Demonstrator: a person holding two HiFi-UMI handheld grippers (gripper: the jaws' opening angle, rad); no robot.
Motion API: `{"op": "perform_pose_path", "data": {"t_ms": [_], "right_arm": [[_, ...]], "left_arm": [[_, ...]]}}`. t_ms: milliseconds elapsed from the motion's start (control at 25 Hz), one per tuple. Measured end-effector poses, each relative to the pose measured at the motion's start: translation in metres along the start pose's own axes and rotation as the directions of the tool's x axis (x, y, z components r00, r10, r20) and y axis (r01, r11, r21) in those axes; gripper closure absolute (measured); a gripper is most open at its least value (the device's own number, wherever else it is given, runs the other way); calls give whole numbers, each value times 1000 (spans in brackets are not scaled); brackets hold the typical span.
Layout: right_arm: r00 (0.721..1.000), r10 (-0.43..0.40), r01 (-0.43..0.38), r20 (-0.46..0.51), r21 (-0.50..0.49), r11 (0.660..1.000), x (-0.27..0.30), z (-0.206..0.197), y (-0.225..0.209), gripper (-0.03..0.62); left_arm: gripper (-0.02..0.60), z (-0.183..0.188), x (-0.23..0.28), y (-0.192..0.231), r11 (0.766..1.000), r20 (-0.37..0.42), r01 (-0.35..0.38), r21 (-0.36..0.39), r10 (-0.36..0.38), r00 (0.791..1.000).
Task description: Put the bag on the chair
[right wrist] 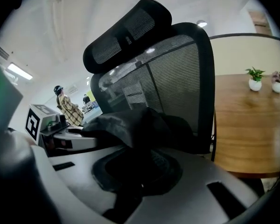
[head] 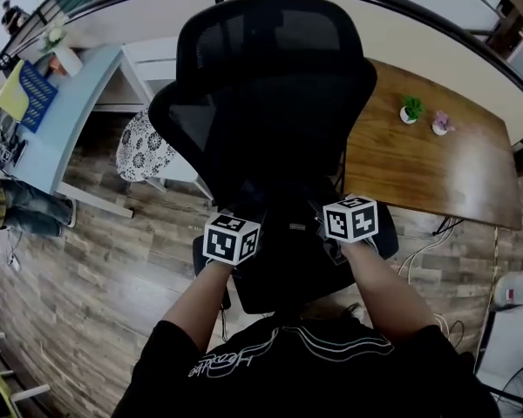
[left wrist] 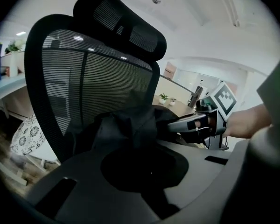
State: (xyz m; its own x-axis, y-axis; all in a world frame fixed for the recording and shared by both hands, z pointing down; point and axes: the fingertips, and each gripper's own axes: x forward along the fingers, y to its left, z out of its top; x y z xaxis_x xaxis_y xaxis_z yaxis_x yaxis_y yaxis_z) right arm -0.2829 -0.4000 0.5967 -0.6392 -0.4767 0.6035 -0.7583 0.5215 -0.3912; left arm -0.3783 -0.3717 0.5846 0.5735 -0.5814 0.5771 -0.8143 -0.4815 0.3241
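Jaws of left gripper and right gripper were clamped on the bag (limp, black); lowering both evenly onto the chair seemed best.

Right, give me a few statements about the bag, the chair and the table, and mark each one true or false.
1. Both the left gripper and the right gripper are shut on the black bag. True.
2. The chair has a red fabric back. False: its back and headrest are black mesh.
3. Two small potted plants stand on the wooden table. True.
4. The bag lies on the floor beside the chair. False: the grippers hold it in front of the chair's back, above the seat.
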Motion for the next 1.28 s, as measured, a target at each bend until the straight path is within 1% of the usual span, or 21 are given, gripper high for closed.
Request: {"op": "perform_pose_path", "data": {"t_ms": [80, 240, 360, 440, 520, 600, 680, 720, 800, 880, 1000, 1120, 1160, 1240, 1280], "right_arm": [[1000, -11, 11, 10, -15, 1000, 3, -2, -1, 566], [999, -28, 28, 15, -12, 1000, 3, -10, -4, 566], [999, -49, 49, -1, -58, 997, 1, -11, -2, 555], [999, -51, 50, -18, -79, 996, 0, -12, -1, 543], [999, -38, 36, -26, -80, 996, -3, -12, -1, 507], [1000, -18, 16, -23, -74, 997, -5, -12, 0, 423], [1000, 5, -6, -13, -80, 997, -7, -10, 2, 374], [1000, 15, -15, -8, -88, 996, -9, -9, 4, 354], [1000, 29, -29, 1, -104, 994, -12, -6, 5, 321], [999, 36, -35, 8, -116, 993, -21, -6, 3, 293], [999, 43, -39, 28, -130, 991, -48, -11, -3, 256], [994, 102, -95, 47, -126, 987, -86, -20, 2, 257], [991, 127, -119, 52, -136, 984, -97, -21, 7, 271], [982, 173, -159, 74, -160, 974, -119, -21, 20, 358], [976, 198, -181, 91, -167, 969, -131, -20, 27, 378]], "left_arm": [[548, -2, 1, 2, 1000, 11, 11, -17, -11, 1000], [546, -9, 4, -1, 999, 22, 34, -39, -33, 999], [545, -11, 2, 1, 998, 21, 27, -64, -26, 999], [525, -11, 1, 2, 996, 21, 13, -90, -11, 1000], [476, -11, 0, 2, 992, 28, -4, -123, 7, 1000], [436, -11, -2, 1, 987, 53, -2, -163, 11, 999], [366, -11, -6, 0, 980, 70, 3, -197, 11, 997], [330, -13, -8, 1, 979, 69, -6, -202, 21, 997], [287, -15, -15, 3, 981, 62, -38, -191, 50, 997], [265, -18, -22, 1, 982, 59, -63, -179, 74, 996], [256, -19, -38, -16, 985, 73, -74, -153, 86, 994], [253, -24, -57, -41, 989, 84, -91, -113, 101, 991], [253, -24, -64, -48, 989, 90, -97, -110, 107, 990], [255, -20, -77, -66, 987, 110, -106, -117, 119, 987], [256, -16, -83, -78, 987, 124, -108, -120, 123, 985]]}}
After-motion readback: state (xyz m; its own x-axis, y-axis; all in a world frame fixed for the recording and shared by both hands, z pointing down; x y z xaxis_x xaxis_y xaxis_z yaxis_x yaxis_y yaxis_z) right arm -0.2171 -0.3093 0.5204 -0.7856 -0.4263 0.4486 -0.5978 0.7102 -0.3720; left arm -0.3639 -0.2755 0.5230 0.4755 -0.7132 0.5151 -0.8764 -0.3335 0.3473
